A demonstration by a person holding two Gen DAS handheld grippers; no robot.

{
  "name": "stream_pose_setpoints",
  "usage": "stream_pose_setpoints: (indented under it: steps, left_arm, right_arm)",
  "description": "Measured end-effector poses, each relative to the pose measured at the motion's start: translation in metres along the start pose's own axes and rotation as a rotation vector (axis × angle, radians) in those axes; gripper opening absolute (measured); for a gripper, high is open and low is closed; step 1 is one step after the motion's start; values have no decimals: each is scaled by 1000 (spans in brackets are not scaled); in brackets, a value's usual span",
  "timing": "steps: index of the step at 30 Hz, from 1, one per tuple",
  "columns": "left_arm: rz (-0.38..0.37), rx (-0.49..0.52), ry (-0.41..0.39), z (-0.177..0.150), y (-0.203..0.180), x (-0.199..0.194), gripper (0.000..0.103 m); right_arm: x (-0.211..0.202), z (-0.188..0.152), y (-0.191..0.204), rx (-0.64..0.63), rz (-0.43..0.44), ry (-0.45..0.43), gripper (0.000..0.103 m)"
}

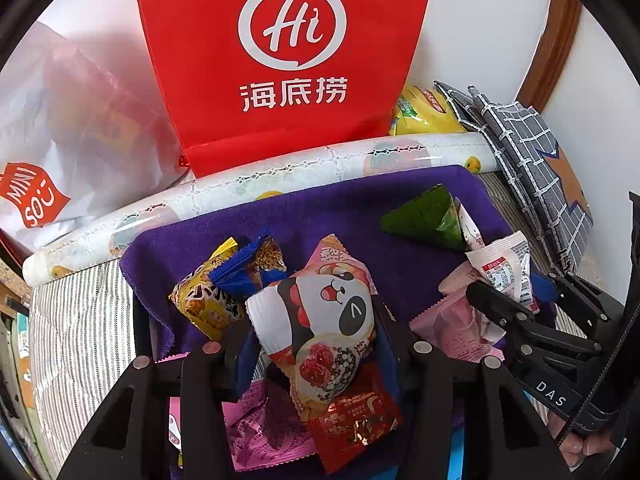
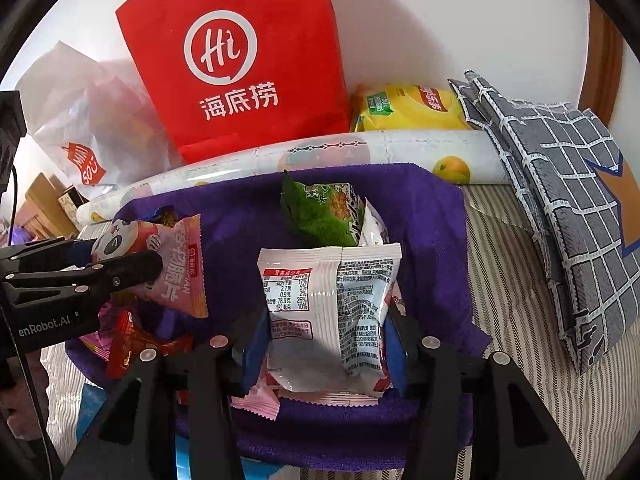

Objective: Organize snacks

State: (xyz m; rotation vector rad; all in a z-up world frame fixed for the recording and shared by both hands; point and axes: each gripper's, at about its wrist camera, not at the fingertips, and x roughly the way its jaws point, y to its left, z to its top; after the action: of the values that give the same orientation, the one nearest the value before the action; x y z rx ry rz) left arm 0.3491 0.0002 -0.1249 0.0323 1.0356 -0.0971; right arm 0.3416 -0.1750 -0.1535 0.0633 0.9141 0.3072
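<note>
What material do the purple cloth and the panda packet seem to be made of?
Purple cloth: likely soft microfibre or terry, matte; fuzzy nap, limp folds.
Panda packet: likely thin plastic film, semi-glossy; printed surface, zigzag sealed edges, crinkles.

Both views are bright and evenly lit (soft daylight, no hard shadows). Glare streaks the white packet (image 2: 328,300). Fisheye bending curves the roll (image 1: 256,192); black vignette from 10 to 2 o'clock.

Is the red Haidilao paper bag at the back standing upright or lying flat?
Upright. The red paper bag stands on its folded base behind the patterned roll, its logo face vertical against the white wall in both wrist views.
</note>
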Motion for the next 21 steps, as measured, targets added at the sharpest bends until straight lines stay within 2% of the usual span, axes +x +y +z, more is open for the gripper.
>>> stream_pose_setpoints:
  steps: [6, 10, 13, 15, 18, 19, 21]
  left_arm:
    - [7, -2, 7, 0, 1, 3, 48]
    - [4, -4, 5, 1, 0, 4, 48]
    - [12, 2, 5, 0, -1, 5, 49]
    - [12, 3, 5, 0, -2, 4, 51]
    - [-37, -1, -7, 2, -2, -2, 59]
    - [-46, -7, -14, 2, -1, -5, 64]
    - [-43, -13, -40, 3, -1, -12, 68]
  right_arm:
    - [-4, 1, -1, -1, 0, -4, 52]
    - [-12, 2, -5, 23, 40, -18, 54]
    - [-16, 2, -4, 13, 22, -30, 54]
    - [-18, 2, -3, 10, 18, -35, 54]
    - [-21, 2, -3, 10, 23, -43, 54]
    - [-22, 2, -4, 10, 26, -48, 54]
    - [-26, 2, -4, 10, 41, -61, 55]
